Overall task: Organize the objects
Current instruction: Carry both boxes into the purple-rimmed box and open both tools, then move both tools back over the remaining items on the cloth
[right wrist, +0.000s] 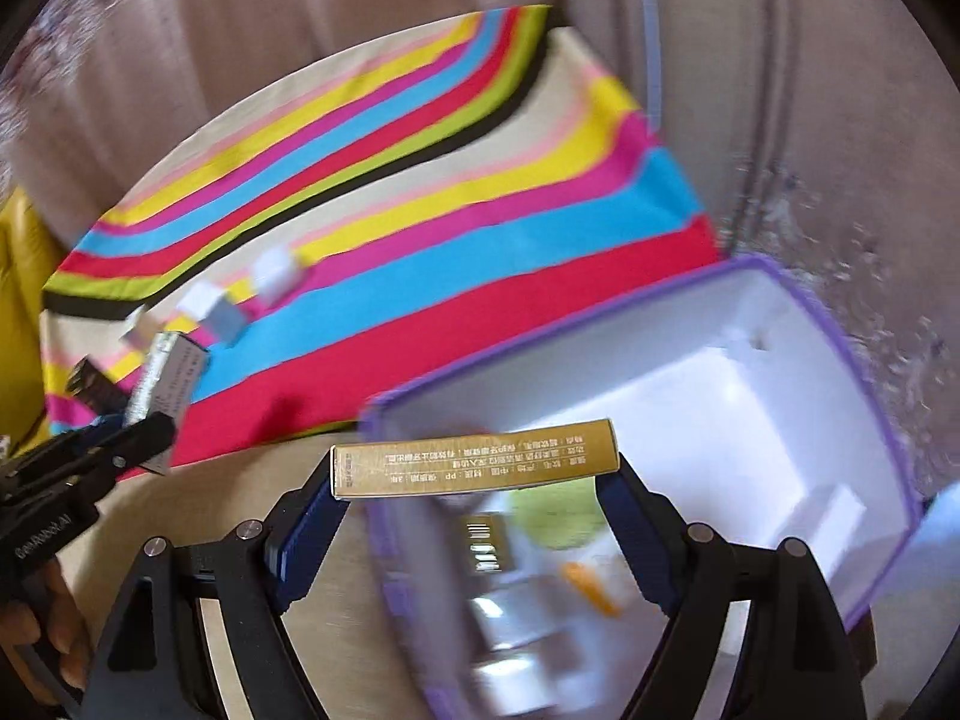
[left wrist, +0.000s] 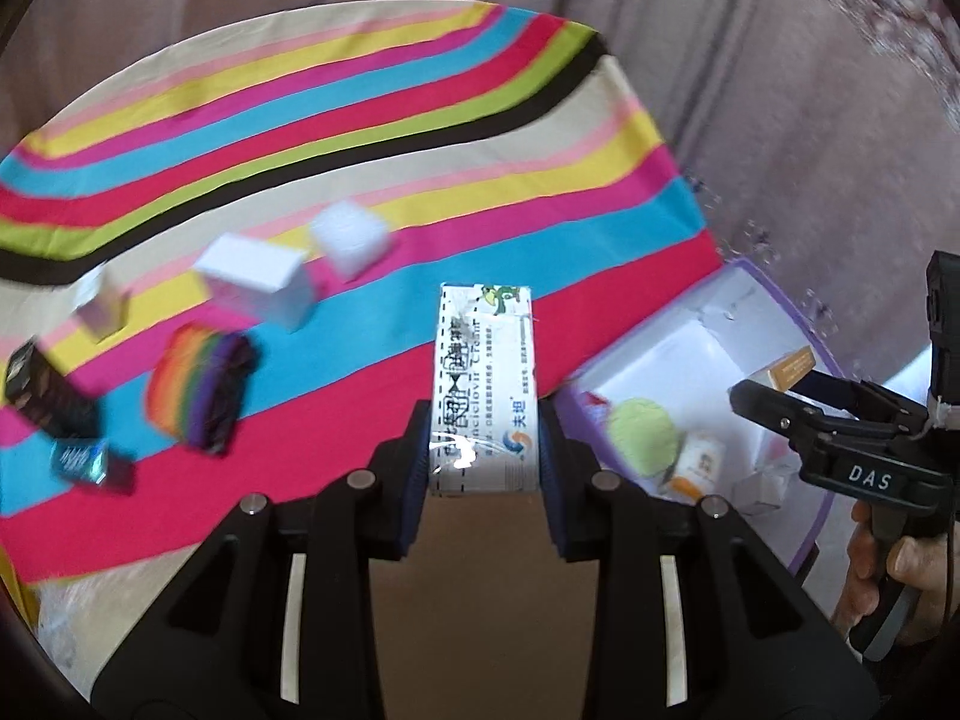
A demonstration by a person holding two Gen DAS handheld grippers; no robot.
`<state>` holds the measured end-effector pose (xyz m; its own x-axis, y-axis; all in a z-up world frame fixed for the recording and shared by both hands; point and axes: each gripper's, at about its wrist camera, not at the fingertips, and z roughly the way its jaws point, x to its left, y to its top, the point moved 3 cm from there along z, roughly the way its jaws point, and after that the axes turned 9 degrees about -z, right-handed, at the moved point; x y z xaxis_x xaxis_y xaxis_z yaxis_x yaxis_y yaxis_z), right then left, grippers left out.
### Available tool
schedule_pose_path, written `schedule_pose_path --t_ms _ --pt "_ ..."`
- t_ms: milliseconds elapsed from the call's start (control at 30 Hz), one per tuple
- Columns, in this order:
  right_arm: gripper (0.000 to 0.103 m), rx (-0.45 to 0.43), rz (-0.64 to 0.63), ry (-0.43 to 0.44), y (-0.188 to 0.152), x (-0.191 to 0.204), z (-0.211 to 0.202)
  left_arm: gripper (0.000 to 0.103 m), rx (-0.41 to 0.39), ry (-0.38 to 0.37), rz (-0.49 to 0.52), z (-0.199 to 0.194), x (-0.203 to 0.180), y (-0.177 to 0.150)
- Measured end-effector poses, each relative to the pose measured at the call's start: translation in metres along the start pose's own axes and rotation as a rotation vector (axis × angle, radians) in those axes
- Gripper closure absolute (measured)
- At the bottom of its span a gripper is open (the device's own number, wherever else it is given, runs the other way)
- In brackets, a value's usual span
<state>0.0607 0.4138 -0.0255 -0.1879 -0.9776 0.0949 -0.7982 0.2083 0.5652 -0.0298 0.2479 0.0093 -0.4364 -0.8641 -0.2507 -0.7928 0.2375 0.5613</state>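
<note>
My left gripper (left wrist: pixel 485 450) is shut on a white cream carton (left wrist: pixel 485 384) and holds it above the striped cloth (left wrist: pixel 360 138), left of the purple-rimmed box (left wrist: pixel 708 354). My right gripper (right wrist: pixel 474 474) is shut on a long gold carton (right wrist: pixel 474 457), held crosswise over the near-left rim of the purple-rimmed box (right wrist: pixel 840 324). In the left wrist view the right gripper (left wrist: pixel 780 396) hangs over the box with the gold carton (left wrist: pixel 789 367). The box holds a green soft ball (left wrist: pixel 645 435) and small cartons.
On the cloth lie two white cubes (left wrist: pixel 351 237) (left wrist: pixel 258 279), a smaller white box (left wrist: pixel 105 309), a rainbow striped block (left wrist: pixel 201 387), a black box (left wrist: pixel 45 393) and a blue packet (left wrist: pixel 81 459). Curtains hang behind the table.
</note>
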Motion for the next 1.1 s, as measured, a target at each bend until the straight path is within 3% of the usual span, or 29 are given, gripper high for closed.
schedule_pose_path --t_ms 333,633,833,900,967,1100 --pt "0.02 -0.015 0.084 -0.178 -0.013 -0.085 -0.01 0.066 0.067 -0.137 0.169 0.042 -0.097 0.013" --pt "0.02 -0.019 0.101 -0.298 -0.024 -0.13 -0.011 0.066 0.103 -0.224 0.265 0.075 -0.169 0.017" --pt "0.019 -0.024 0.092 -0.319 -0.026 -0.146 -0.012 0.065 0.105 -0.269 0.297 0.094 -0.202 0.019" --pt "0.017 -0.018 0.092 -0.305 -0.027 -0.149 -0.009 0.045 0.126 -0.274 0.299 0.102 -0.208 0.02" --pt "0.016 -0.013 0.094 -0.297 -0.028 -0.151 -0.008 0.033 0.131 -0.272 0.293 0.107 -0.211 0.02" --pt "0.016 -0.019 0.133 -0.286 -0.032 -0.157 -0.014 0.033 0.139 -0.275 0.271 0.106 -0.206 0.019"
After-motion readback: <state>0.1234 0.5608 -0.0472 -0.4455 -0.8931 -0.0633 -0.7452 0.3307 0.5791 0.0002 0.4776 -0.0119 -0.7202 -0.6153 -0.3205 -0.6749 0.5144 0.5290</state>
